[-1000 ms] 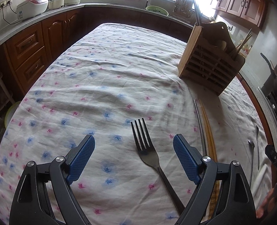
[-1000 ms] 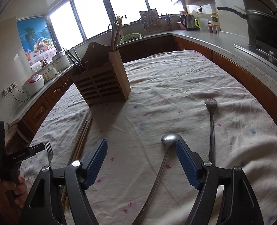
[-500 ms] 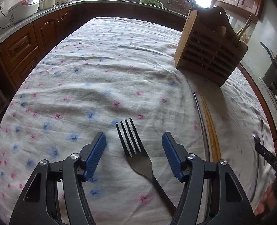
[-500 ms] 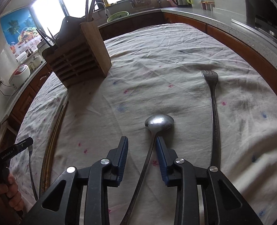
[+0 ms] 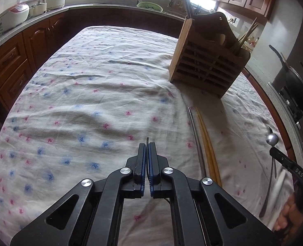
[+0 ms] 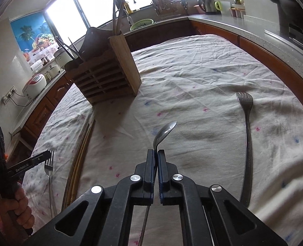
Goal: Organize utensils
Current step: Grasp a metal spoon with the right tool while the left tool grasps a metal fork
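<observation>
My left gripper point(image 5: 147, 146) is shut on a dark fork, seen edge-on as a thin tip point(image 5: 147, 139) past the pads; the right wrist view shows it point(image 6: 49, 161) held over the cloth. My right gripper point(image 6: 157, 152) is shut on a steel spoon point(image 6: 165, 132), its bowl tilted up off the table; the spoon also shows in the left wrist view point(image 5: 272, 139). A wooden utensil holder point(image 5: 207, 61) stands upright at the back, with chopsticks and utensils in it; it also shows in the right wrist view point(image 6: 108, 73).
Wooden and metal chopsticks point(image 5: 204, 141) lie side by side on the flowered tablecloth point(image 5: 90, 94). A second fork point(image 6: 247, 141) lies flat to the right of my right gripper. Wooden cabinets and counters ring the table; a black wok point(image 5: 299, 90) sits at the right.
Both grippers have closed: the left on the fork, the right on the spoon. The fork has turned edge-on and the spoon's bowl has lifted off the cloth.
</observation>
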The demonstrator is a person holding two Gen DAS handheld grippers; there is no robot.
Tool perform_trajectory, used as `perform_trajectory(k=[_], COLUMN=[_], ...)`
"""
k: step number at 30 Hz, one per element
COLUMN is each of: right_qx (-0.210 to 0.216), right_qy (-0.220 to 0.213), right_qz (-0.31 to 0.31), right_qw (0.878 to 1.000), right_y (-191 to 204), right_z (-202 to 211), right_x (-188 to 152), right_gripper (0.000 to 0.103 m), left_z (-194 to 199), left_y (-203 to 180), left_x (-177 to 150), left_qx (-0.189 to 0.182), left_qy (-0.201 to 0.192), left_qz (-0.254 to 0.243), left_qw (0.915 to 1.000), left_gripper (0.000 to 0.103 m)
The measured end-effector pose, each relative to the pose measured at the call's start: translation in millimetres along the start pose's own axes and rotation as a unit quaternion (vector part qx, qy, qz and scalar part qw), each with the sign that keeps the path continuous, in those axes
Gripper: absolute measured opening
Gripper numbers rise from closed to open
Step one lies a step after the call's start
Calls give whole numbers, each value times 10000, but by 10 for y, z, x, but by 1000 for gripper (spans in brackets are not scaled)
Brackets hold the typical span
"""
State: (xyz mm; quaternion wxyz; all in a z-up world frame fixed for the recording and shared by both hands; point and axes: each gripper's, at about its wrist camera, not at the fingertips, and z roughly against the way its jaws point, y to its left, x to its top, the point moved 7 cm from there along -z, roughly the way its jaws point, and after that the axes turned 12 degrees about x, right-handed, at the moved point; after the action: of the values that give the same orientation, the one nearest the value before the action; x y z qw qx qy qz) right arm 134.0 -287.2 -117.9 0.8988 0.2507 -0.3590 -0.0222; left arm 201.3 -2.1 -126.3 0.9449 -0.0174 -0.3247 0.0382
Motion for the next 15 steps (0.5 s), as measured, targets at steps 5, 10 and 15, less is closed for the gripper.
perform_trajectory(k=[5,10,15], right_qx=[153,267,335], right_qy=[-145,-313,-470], right_qz=[68,201,328], right_qw=[9998,9990,9978], right_y=[128,273,397], right_z=[81,180,265], right_x=[82,164,251], right_gripper=[2,2,2], left_z=[161,401,624], left_y=[0,7,20], left_x=[26,116,207], left_qx=[-157,-283,-384], left_qy=[-117,-409,-687], left_qz=[21,62,113], left_qw=[9998,9987,9968], left_gripper=[2,2,2])
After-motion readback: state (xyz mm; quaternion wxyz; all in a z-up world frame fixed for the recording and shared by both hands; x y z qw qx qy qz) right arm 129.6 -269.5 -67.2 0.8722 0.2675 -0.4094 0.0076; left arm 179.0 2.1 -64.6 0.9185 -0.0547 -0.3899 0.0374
